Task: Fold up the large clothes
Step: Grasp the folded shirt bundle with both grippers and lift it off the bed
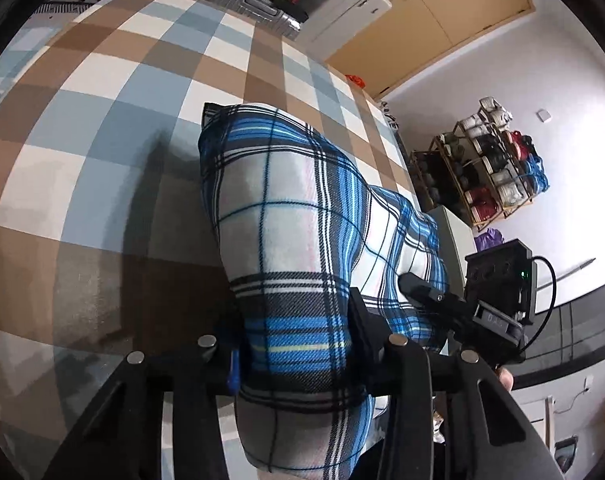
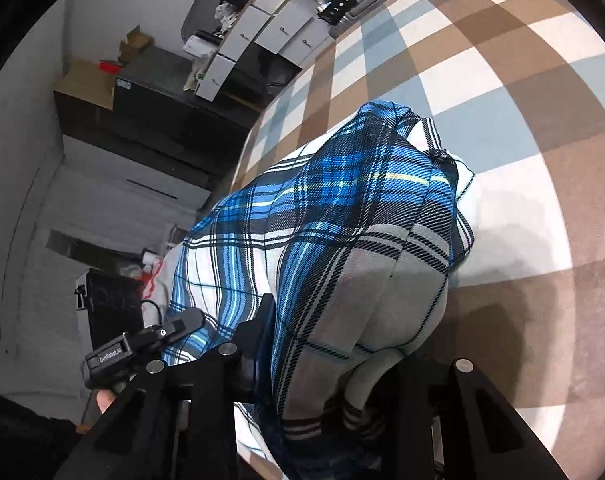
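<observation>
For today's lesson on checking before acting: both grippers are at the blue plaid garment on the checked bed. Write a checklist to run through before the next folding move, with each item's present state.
1. Left gripper has cloth between its jaws: ok, a bunch of the blue plaid garment passes through them.
2. Right gripper has cloth between its jaws: ok, a gathered fold runs through them.
3. Each grip holds a single layer: cannot tell, the cloth is bunched.
4. Checked bed cover ahead free of other items: ok in the part shown.
5. Grippers apart from each other: ok, the right gripper shows beside the left, with garment between.
6. Far edge of garment lying flat: cannot tell.
</observation>
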{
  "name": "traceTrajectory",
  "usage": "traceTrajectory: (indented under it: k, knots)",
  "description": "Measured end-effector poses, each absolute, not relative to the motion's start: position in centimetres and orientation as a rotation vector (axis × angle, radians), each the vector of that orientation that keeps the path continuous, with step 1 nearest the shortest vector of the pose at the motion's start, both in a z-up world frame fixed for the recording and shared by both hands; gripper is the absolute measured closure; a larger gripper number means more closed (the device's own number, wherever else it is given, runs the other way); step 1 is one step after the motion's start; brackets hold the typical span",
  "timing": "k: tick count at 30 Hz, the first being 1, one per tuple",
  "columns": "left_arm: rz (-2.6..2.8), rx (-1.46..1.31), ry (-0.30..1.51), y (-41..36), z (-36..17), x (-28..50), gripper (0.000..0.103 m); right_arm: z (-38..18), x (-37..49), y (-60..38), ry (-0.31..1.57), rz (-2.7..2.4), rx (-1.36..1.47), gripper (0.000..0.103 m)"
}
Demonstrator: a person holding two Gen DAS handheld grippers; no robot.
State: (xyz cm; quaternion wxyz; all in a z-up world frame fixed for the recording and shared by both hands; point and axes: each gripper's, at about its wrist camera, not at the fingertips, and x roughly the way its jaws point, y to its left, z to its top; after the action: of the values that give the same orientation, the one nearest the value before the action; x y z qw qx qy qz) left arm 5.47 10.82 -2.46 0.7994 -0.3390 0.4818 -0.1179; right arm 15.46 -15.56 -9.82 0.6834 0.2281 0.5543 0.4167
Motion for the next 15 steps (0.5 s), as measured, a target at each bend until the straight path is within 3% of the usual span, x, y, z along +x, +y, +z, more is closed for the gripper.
traceTrajectory:
  k: [12,15]
  knots:
    - [-0.239,-0.758,1.014,13.7,-2.1,5.3,0.067,-8.9,14.7,-13.5,1.21,0.948,0.525,0.075]
    - [-0.216,-0.798,1.08,14.5,-4.3,5.3,0.061,-9.4,14.4,-12.4,1.23,0.916,0.467,0.075]
